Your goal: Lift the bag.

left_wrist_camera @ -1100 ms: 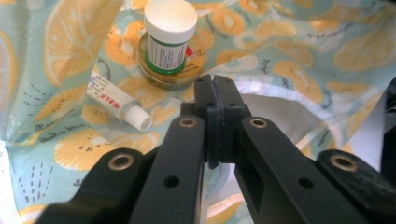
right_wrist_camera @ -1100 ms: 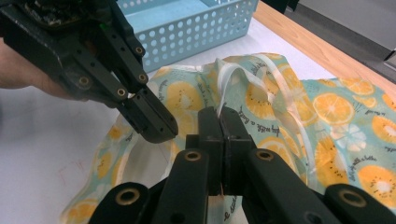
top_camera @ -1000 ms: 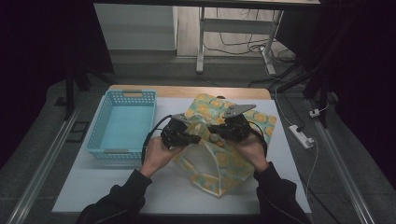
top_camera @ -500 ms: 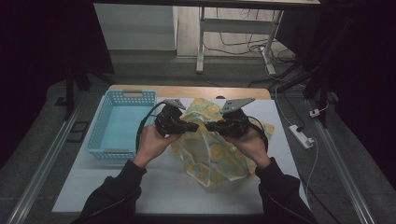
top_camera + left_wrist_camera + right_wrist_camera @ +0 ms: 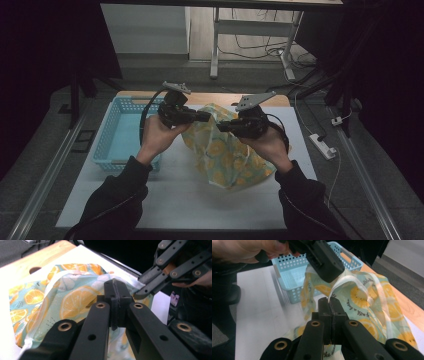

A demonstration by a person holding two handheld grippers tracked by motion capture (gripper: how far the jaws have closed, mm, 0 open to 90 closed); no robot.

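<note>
1. Both hands came up since earlier, lifting the lemon-print bag (image 5: pixel 225 155) above the table (image 5: pixel 175 200) middle.
2. Your left hand-held gripper (image 5: pixel 206 116) and right hand-held gripper (image 5: pixel 221 126) pinch its top.
3. Probably basket (image 5: pixel 117 145) next, by the left edge.

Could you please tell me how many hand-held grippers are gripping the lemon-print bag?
2. The left hand-held gripper pinches the lemon-print bag at its top left edge; the right hand-held gripper pinches it just beside, on the right.
</note>
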